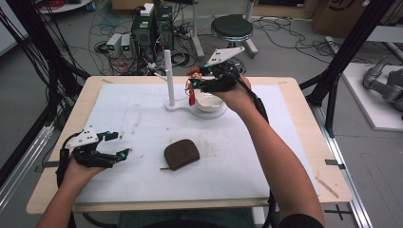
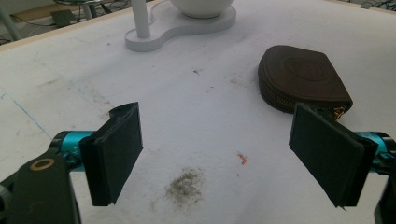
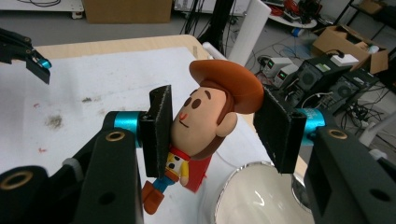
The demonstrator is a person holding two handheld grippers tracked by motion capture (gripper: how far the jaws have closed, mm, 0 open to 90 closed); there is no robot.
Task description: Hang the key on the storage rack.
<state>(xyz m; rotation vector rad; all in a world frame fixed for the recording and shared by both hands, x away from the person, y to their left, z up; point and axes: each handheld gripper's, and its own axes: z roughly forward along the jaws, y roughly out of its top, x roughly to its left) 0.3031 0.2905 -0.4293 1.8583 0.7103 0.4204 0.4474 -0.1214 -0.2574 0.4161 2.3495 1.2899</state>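
Note:
My right gripper is shut on a small cowboy figure with a brown hat, a yellow shirt and blue legs. Its pads press on both sides of the figure's head. The figure hangs just above the left rim of a white bowl at the far middle of the table. At the front left my left gripper rests low over the white mat, open, with nothing between its pads. A brown zipped pouch lies on the mat to its right.
The bowl sits on a white stand with an upright white post at its left. The white mat covers most of the wooden table. Cables, computers and a stool stand on the floor beyond the far edge.

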